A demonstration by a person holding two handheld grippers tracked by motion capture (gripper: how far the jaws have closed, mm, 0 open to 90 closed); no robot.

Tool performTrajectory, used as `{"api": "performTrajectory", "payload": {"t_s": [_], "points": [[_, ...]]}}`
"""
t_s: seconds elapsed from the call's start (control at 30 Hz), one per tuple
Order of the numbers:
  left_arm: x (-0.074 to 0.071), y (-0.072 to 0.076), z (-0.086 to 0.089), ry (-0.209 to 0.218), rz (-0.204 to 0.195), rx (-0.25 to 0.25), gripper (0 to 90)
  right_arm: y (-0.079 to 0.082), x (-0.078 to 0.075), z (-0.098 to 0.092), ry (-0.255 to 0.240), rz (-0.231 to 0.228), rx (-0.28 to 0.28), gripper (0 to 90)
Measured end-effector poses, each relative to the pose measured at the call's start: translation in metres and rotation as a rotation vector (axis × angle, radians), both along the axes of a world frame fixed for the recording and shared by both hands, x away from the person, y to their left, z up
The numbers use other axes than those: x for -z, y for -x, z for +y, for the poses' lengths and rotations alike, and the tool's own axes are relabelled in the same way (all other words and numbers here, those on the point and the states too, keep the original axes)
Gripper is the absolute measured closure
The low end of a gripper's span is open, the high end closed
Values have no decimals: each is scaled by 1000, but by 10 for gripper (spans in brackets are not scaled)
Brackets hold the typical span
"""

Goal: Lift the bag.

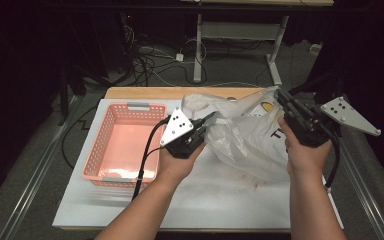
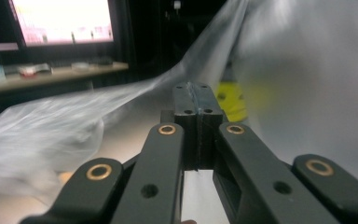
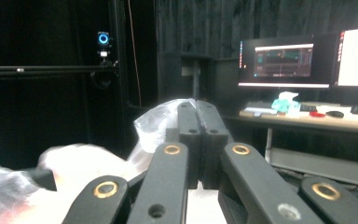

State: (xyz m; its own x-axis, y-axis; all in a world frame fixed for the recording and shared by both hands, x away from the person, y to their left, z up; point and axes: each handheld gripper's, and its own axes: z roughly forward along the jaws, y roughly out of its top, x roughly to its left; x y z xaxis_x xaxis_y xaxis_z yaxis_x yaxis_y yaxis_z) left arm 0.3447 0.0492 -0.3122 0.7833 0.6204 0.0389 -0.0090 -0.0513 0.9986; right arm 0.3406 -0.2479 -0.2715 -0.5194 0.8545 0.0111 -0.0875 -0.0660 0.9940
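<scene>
Nearby, pink basket (image 1: 122, 145) left of plastic bag (image 1: 240, 135) on white board (image 1: 215, 200).

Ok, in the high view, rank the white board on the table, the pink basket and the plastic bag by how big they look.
1. white board, clearly largest.
2. plastic bag and pink basket look about alike; the bag is lifted nearer the camera, so I won't rank them.

We read almost nothing. On the plastic bag (image 1: 250, 137) we make out dark printed strokes near the right hand, maybe a "T", partly hidden, plus a yellow mark, no words. The monitors (image 3: 284, 63) in the right gripper view show coloured lines and text too small and blurred to read.
</scene>
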Motion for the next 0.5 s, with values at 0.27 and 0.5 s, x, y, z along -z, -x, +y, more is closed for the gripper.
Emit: {"api": "performTrajectory", "payload": {"t_s": [0.27, 0.5], "points": [[-33, -7, -9, 14, -57, -3, 891, -10, -24, -6, -23, -31, 18, 900], [-54, -12, -7, 38, -100, -22, 891, -11, -35, -17, -47, -64, 37, 900]]}}
